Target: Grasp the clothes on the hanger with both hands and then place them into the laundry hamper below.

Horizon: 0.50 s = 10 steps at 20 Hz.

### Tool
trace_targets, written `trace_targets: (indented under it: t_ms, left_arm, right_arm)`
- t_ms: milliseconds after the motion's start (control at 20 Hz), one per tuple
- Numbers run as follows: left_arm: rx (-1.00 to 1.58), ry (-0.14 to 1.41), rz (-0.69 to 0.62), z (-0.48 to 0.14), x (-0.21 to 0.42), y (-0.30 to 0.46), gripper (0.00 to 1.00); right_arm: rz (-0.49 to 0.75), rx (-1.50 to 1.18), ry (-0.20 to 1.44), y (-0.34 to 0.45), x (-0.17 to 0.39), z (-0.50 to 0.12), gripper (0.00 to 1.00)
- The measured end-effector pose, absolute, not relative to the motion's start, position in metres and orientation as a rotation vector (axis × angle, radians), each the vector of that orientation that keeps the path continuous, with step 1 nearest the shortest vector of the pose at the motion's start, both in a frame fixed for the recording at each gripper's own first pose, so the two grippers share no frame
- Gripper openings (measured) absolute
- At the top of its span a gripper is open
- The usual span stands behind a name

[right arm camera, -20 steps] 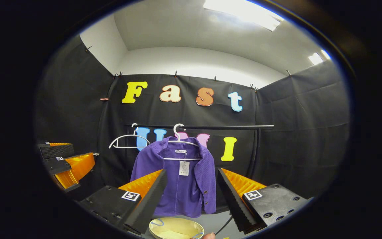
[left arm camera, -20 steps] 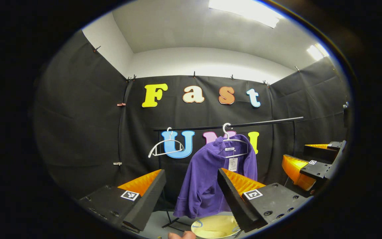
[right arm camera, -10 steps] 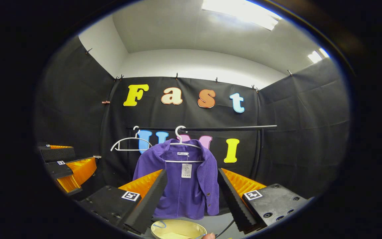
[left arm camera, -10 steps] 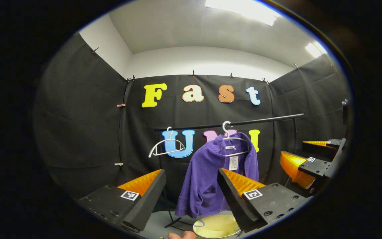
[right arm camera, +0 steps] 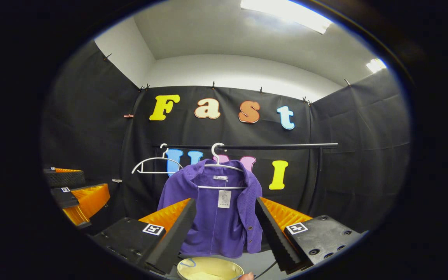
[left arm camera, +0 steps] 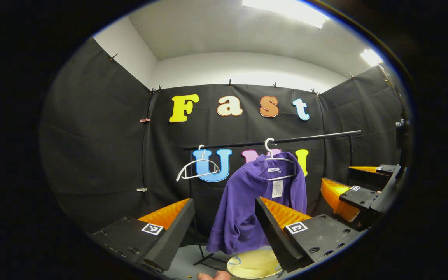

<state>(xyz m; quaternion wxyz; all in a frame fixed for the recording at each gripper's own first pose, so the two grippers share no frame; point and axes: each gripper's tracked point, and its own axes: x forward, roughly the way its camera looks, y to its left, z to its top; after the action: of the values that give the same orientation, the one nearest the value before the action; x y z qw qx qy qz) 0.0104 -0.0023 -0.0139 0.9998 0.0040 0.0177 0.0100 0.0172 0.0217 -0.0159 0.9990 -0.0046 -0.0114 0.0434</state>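
Observation:
A purple jacket hangs on a white hanger from a black rail. Below it stands a pale yellow hamper. My left gripper is open, well short of the jacket, which shows between its fingers. My right gripper is open too, facing the jacket's front from a distance. In the left gripper view the right gripper shows at the right edge. In the right gripper view the left gripper shows at the left edge.
An empty white hanger hangs on the rail left of the jacket. The rail's black stand has an upright at the right and feet on the grey floor. A fingertip shows at the bottom edge.
Both views have shifted slightly; the jacket sits a little higher and to the right in each. Both grippers remain open, and the jacket hangs as before.

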Motion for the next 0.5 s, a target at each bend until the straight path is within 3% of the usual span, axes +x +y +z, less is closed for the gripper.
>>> trace_targets:
  t_ms: [500]
  left_arm:
    - [0.007,0.020,-0.001,-0.0118,0.0151,-0.0056,0.98]
  right_arm:
    - [0.087,-0.014,-0.028,0.0273,0.0157,-0.0121,0.97]
